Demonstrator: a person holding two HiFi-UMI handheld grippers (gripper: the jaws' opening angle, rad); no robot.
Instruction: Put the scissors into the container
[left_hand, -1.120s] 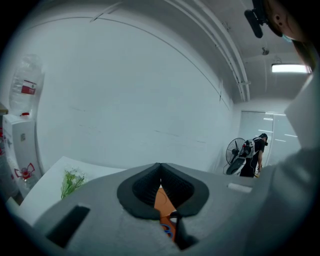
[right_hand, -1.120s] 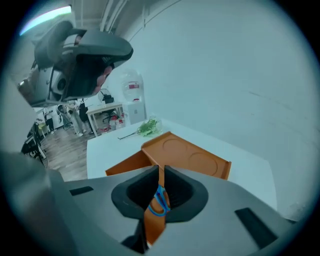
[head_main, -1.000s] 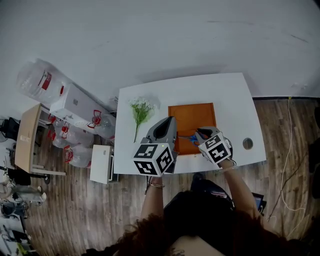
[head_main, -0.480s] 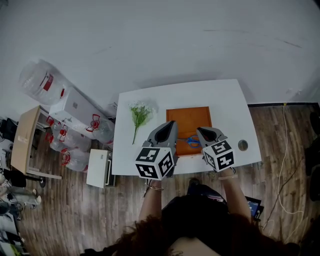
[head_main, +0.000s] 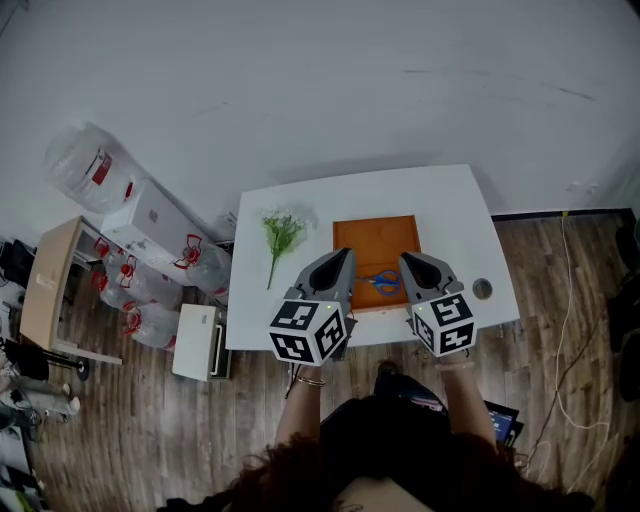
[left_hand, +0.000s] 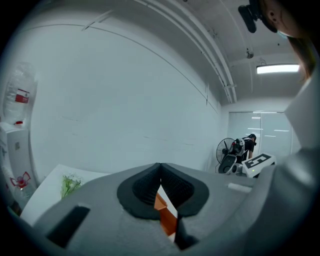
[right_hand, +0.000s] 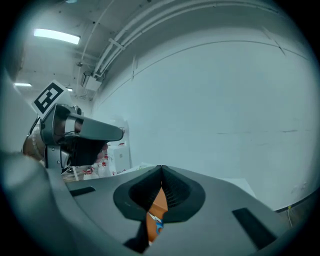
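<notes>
head view: scissors (head_main: 383, 283) lie in container (head_main: 375, 235); right gripper (head_main: 409, 259) has drawn back

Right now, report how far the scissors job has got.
Done: the blue-handled scissors lie inside the orange container. In hand: nothing; the left claw and right claw are both shut and empty, held over the container's near side. Left: nothing visible, apart perhaps from withdrawing.
</notes>
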